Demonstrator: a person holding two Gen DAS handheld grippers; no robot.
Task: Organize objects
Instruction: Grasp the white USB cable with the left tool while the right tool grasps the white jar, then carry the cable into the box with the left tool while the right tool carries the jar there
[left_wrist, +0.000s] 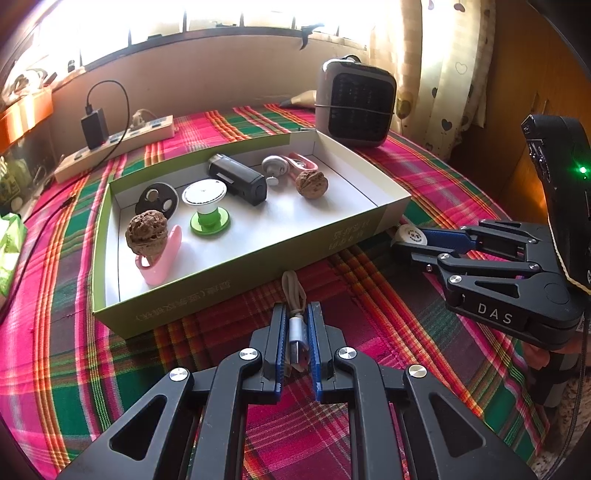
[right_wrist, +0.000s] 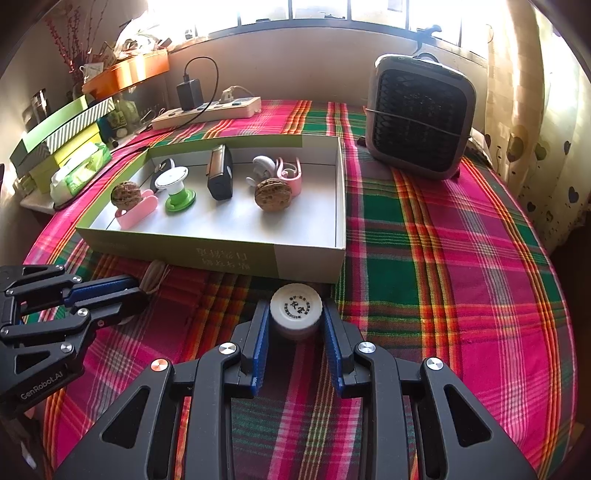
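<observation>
Lifting next | left gripper (left_wrist: 297, 325) pinching coiled cable (left_wrist: 295, 314) | right gripper (right_wrist: 295, 325) clamping white bottle (right_wrist: 295, 314) | clear near wall of box (left_wrist: 258, 284) before releasing.

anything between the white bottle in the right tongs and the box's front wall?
Nothing: only bare plaid cloth separates the white round-capped bottle, clamped by the right tongs, from the shallow green cardboard box. Right wrist view.

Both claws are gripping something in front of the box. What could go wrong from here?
1. The left claw pinches only the plug end of the coiled USB cable; its loose loop may snag the box's near wall when lifted over.
2. The right claw holds the round white bottle by its sides; it might slip or rotate.
3. The box is crowded: a drop could knock the walnut off the pink holder.
</observation>
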